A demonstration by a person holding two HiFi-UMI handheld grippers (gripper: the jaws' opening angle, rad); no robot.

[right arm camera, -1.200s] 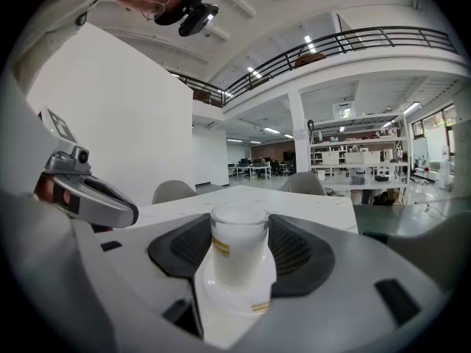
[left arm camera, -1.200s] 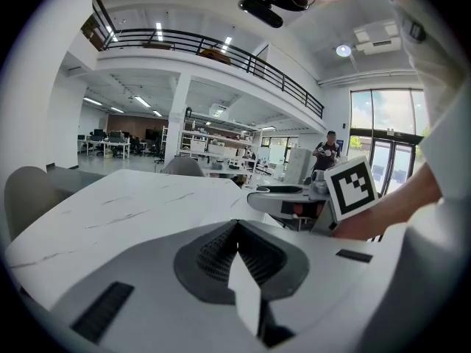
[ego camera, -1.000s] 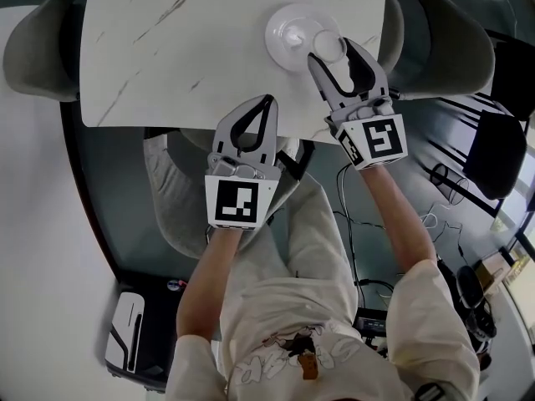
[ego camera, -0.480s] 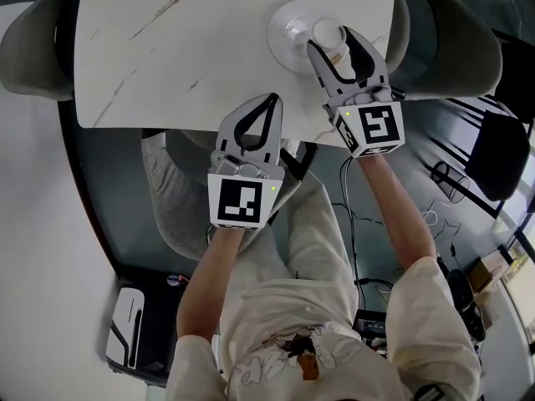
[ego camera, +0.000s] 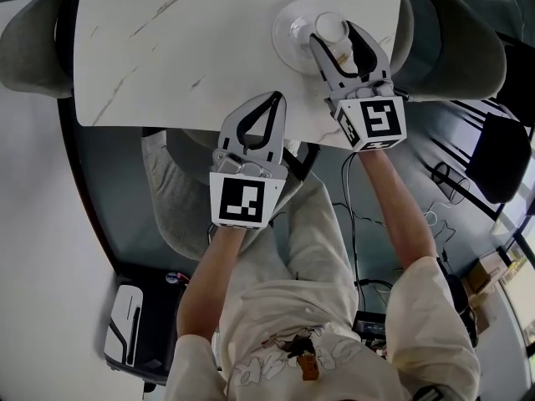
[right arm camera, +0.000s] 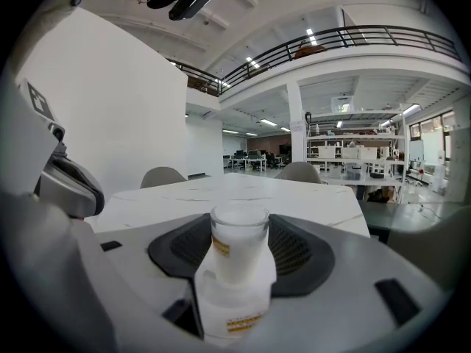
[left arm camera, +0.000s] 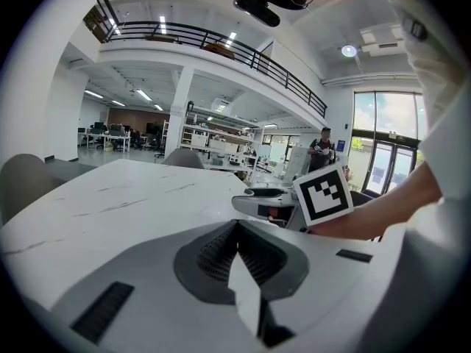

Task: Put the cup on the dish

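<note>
My right gripper (ego camera: 333, 33) clamps the cup (right arm camera: 237, 248) over the dish (ego camera: 288, 33) at the table's (ego camera: 184, 40) far right — my left gripper (ego camera: 271, 98), jaws together and empty, hangs at the near edge.

The head view looks steeply down on the white veined table (ego camera: 209, 48), which both close, low gripper views share.

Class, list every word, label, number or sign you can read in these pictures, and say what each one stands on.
No text here can be read in full.
Cup: print on the yellow label bands is too small to read.
Shirt: printed letters, too blurred to read.
Left tool and right tool: square black-and-white marker patterns, no words.
</note>
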